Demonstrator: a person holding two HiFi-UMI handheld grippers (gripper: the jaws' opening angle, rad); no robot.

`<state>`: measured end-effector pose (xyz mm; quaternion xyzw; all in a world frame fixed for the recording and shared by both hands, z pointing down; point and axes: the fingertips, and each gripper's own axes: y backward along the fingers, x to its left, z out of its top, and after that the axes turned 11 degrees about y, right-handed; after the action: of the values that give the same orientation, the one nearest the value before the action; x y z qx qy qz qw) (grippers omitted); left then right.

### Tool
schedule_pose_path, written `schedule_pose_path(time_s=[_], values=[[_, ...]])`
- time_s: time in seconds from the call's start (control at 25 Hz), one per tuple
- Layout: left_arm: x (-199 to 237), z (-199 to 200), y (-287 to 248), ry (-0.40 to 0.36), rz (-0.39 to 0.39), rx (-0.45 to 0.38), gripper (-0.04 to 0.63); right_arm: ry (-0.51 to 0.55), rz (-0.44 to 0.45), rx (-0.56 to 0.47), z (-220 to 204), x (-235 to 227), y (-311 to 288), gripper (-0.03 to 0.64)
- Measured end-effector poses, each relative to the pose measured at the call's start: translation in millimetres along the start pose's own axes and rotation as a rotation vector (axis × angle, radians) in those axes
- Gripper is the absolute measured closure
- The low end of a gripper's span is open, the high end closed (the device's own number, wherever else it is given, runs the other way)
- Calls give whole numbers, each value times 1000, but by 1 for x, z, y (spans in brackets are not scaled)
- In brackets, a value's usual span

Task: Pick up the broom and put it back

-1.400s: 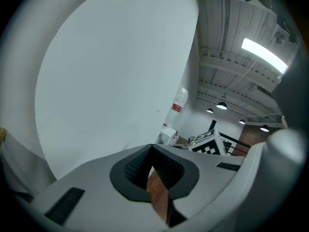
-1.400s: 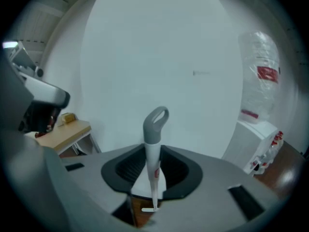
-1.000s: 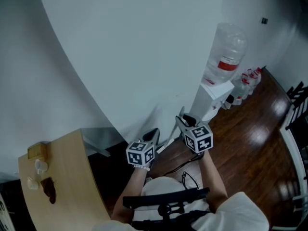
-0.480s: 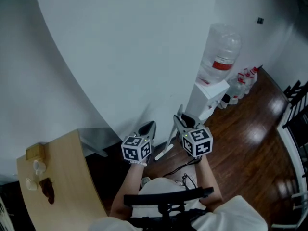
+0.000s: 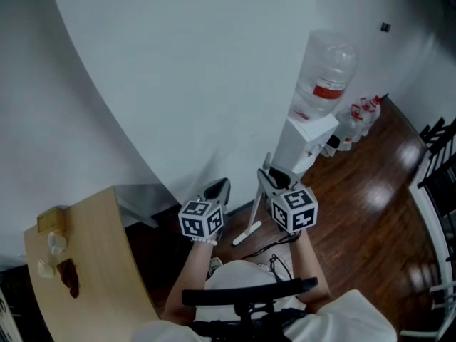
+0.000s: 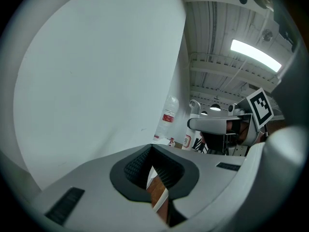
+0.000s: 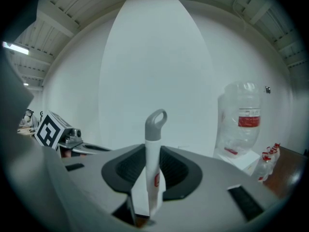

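The broom [image 7: 154, 151] shows as a white handle with a grey hanging loop at its top, standing upright between the pads of my right gripper [image 7: 153, 172], which is shut on it. In the head view that handle [image 5: 251, 216] slants down from the right gripper [image 5: 269, 179] toward the dark wooden floor; its brush end is hidden. My left gripper [image 5: 217, 189] hovers just left of the handle, apart from it, close to the white wall. Its jaws [image 6: 153, 170] are shut with nothing between them.
A white water dispenser [image 5: 305, 142] with a clear bottle [image 5: 326, 77] stands against the wall just right of the broom. Small red-capped bottles [image 5: 362, 116] sit behind it. A light wooden table [image 5: 85, 262] is at the left, and a black rack [image 5: 438, 155] at the right.
Both grippers have risen a little along the wall. The broom handle has come up with the right gripper and stands more upright.
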<state>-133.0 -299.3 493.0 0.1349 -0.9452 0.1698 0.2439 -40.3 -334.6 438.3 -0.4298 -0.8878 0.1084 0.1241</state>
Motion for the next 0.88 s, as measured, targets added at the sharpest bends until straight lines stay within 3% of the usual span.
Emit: schedule_pose_path(time_s=[0.4, 0.88], values=[[-3, -8, 9, -4, 10, 10, 606, 14, 6, 67, -40, 5, -9, 495], [13, -22, 26, 34, 54, 14, 606, -20, 77, 315, -180, 24, -88, 494]])
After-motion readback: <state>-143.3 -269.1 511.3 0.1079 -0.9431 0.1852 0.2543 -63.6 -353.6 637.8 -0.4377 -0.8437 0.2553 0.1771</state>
